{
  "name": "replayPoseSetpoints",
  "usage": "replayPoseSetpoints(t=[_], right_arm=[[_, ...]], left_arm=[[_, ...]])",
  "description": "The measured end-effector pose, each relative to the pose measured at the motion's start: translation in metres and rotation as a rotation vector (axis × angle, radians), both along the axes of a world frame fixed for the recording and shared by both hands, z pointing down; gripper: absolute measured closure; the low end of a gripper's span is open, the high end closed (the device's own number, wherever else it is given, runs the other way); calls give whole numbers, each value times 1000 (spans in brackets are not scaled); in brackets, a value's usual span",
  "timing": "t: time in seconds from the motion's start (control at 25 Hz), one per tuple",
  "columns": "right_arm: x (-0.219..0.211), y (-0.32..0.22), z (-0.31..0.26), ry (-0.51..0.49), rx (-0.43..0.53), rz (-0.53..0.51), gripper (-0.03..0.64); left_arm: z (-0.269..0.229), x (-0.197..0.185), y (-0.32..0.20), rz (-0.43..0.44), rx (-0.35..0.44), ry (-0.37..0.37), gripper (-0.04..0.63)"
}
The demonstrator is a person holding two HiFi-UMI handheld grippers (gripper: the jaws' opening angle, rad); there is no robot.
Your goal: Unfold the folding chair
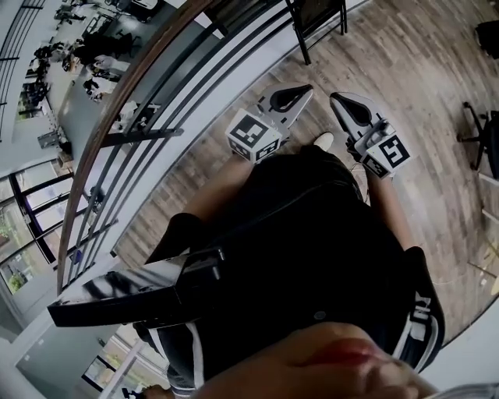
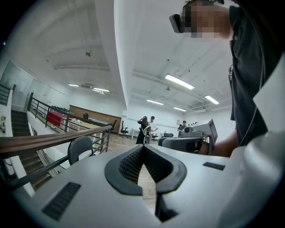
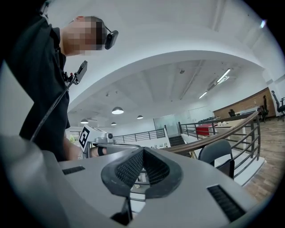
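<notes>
A dark chair stands on the wood floor beside the railing, ahead of both grippers; only its legs and lower frame show in the head view. In the left gripper view the chair shows a rounded grey back just beyond the handrail. From the right gripper view the chair sits to the right with a dark panel below its back. My left gripper and right gripper are held side by side, level, well short of the chair. Both are shut and empty: left gripper, right gripper.
A curved railing with a wooden handrail runs along the left, with a lower floor beyond it. Office chairs stand at the right edge. Several people stand far off by desks. My own dark clothing fills the lower head view.
</notes>
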State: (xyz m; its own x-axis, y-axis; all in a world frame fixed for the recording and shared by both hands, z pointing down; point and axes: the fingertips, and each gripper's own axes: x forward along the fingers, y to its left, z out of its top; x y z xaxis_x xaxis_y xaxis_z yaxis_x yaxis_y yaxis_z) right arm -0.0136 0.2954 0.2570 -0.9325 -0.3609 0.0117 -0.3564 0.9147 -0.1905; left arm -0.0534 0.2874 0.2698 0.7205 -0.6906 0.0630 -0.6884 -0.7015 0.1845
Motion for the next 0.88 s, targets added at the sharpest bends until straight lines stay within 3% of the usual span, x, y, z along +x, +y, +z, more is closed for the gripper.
replayPoseSetpoints(t=[0.4,0.68,0.88], right_arm=[[31,-87,-13,-20,41,-52,609],[20,-147,3,-5,12,-60,609],[-15,-201,7,-11,-1,-56,609]], left_arm=[[-9,41,-86,-72,26,-57,592],[7,17,-149,-112,5,-79,592],[15,-20,-208,-118,11,-71,592]])
